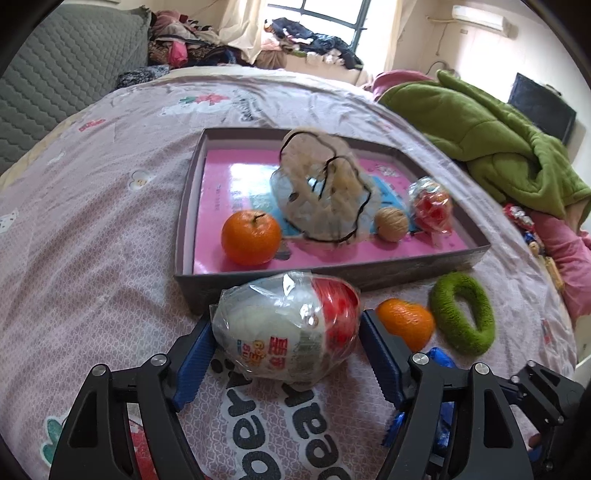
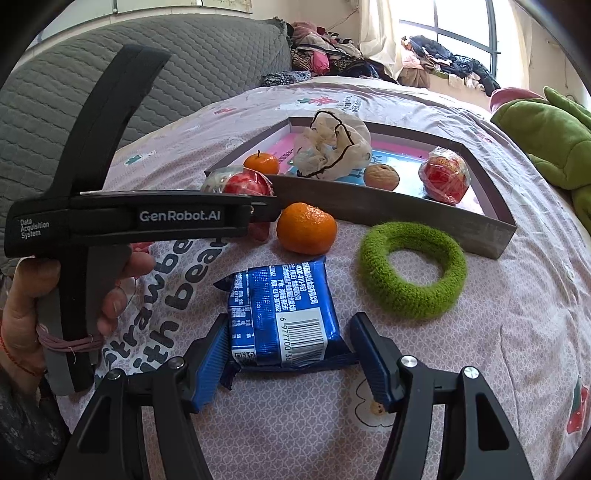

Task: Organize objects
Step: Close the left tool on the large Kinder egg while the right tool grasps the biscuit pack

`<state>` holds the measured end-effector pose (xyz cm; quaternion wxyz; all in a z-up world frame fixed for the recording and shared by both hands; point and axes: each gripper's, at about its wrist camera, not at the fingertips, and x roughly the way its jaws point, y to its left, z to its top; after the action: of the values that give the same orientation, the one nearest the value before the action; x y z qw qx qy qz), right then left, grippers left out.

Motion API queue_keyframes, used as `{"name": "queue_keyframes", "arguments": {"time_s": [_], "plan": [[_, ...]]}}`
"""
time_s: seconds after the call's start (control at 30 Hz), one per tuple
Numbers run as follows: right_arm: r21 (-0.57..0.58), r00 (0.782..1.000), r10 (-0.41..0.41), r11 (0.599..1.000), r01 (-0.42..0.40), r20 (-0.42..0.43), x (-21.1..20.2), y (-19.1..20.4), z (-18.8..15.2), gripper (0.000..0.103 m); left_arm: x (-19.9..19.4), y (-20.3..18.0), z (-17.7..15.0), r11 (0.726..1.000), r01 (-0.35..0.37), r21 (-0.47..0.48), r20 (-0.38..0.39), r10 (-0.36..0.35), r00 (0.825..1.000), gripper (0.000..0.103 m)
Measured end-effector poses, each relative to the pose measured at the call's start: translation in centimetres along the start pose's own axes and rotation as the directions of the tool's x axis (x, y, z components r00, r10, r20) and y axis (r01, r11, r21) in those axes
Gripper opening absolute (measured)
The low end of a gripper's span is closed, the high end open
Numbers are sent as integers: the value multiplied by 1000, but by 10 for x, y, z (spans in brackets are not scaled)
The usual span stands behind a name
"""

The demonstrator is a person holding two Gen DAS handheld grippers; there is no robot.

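Though plastic-wrapped, red-and-white egg (image 1: 288,328).

Both grippers, left gripper (image 1: 286,345) and right gripper (image 2: 288,354), have black frames, silver screws and ribbed blue pads; the left handle reads "GenRobot.AI".

Pale pink patterned bedsheet (image 1: 110,236) underneath, printed with large grey lettering near the front. Grey quilted headboard (image 2: 155,81) far left. Crumpled green blanket (image 1: 491,147) far right, touching a pink cloth (image 1: 565,251) just beside it. Heaped clothes (image 1: 310,40) far back on the windowsill below a bright window (image 2: 458,26). White air conditioner (image 1: 480,16) high on the right wall.
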<state>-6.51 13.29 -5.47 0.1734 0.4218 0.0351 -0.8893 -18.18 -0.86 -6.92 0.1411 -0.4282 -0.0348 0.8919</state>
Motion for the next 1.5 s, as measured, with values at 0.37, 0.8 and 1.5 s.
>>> {"name": "queue_keyframes", "arguments": {"time_s": [0.37, 0.8, 1.5], "plan": [[3, 1000, 7, 1000, -7, 12, -2, 0, -2, 64, 3, 4, -2, 999, 1, -34, 4, 0, 1000, 69], [11, 1000, 24, 1000, -24, 15, -2, 0, -1, 64, -5, 9, -5, 998, 34, -50, 14, -34, 999, 65], [13, 998, 39, 999, -39, 41, -14, 0, 3, 63, -35, 11, -12, 997, 39, -69, 53, -35, 998, 65]]}}
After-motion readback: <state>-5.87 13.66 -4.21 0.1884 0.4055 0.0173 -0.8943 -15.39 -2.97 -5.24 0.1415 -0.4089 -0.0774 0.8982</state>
